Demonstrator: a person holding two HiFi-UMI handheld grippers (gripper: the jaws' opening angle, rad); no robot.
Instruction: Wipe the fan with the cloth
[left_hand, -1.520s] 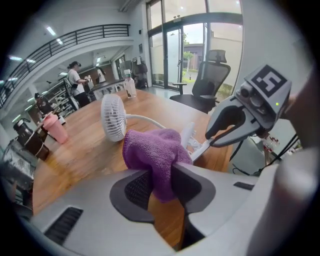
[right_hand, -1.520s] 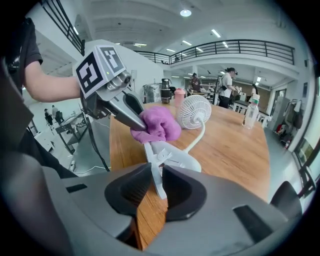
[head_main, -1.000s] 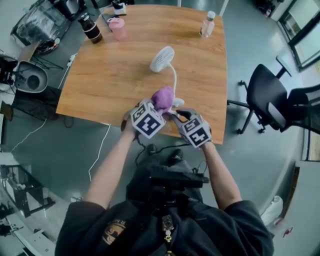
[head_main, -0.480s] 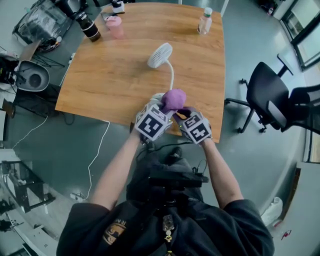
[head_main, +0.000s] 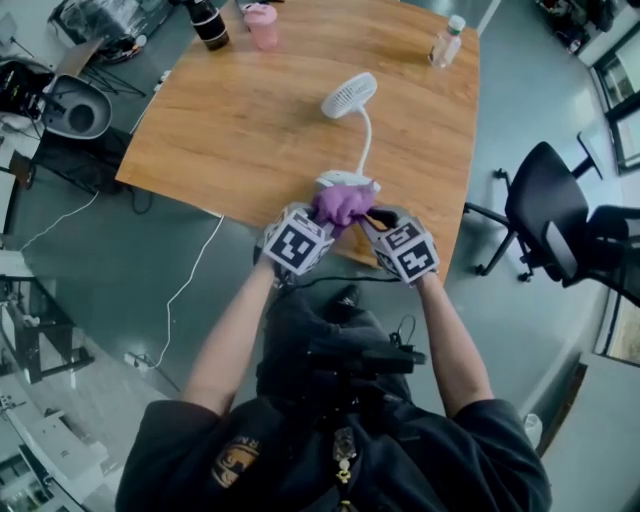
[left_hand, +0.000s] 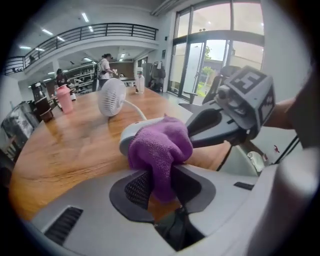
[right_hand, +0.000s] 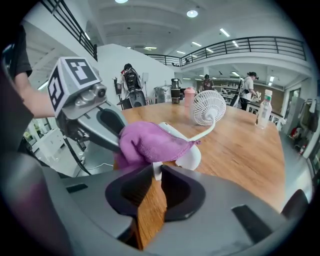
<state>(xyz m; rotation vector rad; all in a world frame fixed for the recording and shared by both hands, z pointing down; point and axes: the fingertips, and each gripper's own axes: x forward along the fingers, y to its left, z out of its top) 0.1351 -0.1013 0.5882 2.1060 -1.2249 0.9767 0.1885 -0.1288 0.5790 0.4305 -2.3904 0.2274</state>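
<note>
The small white fan has its round head (head_main: 349, 97) on a bent stalk and its base (head_main: 335, 182) near the table's front edge. A purple cloth (head_main: 340, 205) lies bunched on top of the base. My left gripper (head_main: 325, 217) is shut on the cloth (left_hand: 160, 150), which sits against the base (left_hand: 129, 139). My right gripper (head_main: 372, 216) is at the base's right side. In the right gripper view its jaws (right_hand: 156, 169) pinch the white rim of the base (right_hand: 189, 152), right beside the cloth (right_hand: 150, 142). The fan head (right_hand: 209, 107) stands beyond.
On the wooden table (head_main: 240, 130) a pink cup (head_main: 263, 22) and a dark flask (head_main: 208, 20) stand at the far left, a water bottle (head_main: 445, 42) at the far right. A black office chair (head_main: 560, 230) stands to the right of the table. People stand in the background.
My left gripper carried the cloth right and down onto the fan's base. The right gripper stayed at the base.
</note>
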